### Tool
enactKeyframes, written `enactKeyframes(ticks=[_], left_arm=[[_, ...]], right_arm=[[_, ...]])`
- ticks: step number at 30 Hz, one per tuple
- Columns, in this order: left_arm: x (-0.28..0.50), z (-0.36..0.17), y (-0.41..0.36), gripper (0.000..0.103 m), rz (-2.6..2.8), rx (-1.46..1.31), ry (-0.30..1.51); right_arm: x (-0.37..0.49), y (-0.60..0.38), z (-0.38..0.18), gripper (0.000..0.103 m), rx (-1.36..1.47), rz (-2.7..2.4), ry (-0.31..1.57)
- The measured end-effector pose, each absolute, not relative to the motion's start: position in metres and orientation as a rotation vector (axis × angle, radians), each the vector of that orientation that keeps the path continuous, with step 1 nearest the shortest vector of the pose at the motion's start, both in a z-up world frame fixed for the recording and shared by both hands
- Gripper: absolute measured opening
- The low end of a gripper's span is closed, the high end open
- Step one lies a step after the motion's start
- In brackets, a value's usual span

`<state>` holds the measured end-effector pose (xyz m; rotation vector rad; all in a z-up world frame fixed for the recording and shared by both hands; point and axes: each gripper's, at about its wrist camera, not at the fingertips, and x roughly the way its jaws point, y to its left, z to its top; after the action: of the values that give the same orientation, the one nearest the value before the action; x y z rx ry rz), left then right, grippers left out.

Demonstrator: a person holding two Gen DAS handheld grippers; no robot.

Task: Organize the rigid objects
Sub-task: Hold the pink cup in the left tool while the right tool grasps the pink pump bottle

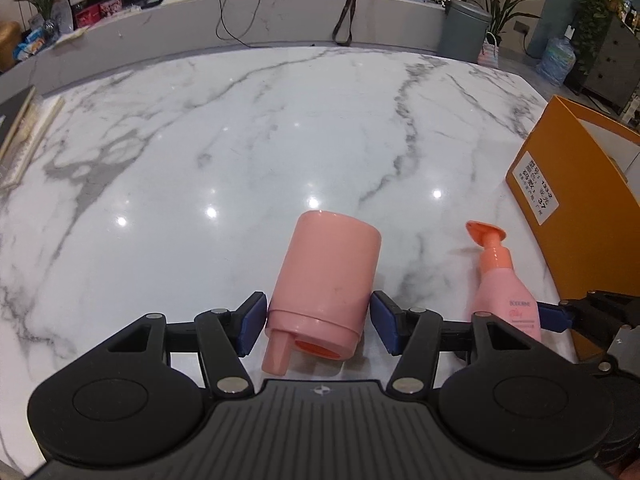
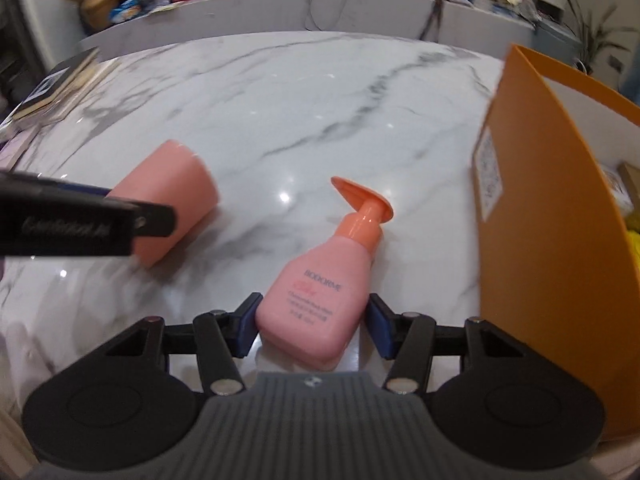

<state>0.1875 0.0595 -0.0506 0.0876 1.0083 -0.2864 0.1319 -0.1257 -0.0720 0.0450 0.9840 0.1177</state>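
Marble tabletop (image 1: 240,140) fills the scene, orange box (image 1: 576,208) standing at its right edge. Pink cup (image 1: 324,280) lies on its side at near centre, left gripper (image 1: 318,322) released, pads just beside its base, not pressing. Right gripper (image 2: 314,326) straddles the lying pink pump bottle (image 2: 316,300), unclenched: left pad touching, right pad apart.

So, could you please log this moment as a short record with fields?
surface: marble table
left gripper: open, straddling the pink cup, which lies on its side
right gripper: open, straddling the pink pump bottle, which lies flat
orange box: open, to the right of the bottle
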Motion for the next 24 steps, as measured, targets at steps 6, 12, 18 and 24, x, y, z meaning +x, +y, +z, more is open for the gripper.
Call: enactKeyframes(ticks=[6,12,18,24], left_arm=[[0.193,-0.056,0.054,0.069,-0.292,0.108,0.986],[0.197,-0.061,0.037,0.069,-0.328,0.223,0.905],[0.196,-0.061,0.032,0.076,-0.326,0.275,0.844],[0.205,-0.069,0.033,0.077,-0.335,0.288,0.849]], right_arm=[[0.137,-0.137,-0.073,0.066,0.13,0.081,0.91],[0.144,-0.148,-0.077,0.064,0.209,0.037,0.905],[0.144,-0.151,-0.073,0.062,0.228,0.038,0.877],[0.152,-0.155,-0.077,0.06,0.269,0.042,0.891]])
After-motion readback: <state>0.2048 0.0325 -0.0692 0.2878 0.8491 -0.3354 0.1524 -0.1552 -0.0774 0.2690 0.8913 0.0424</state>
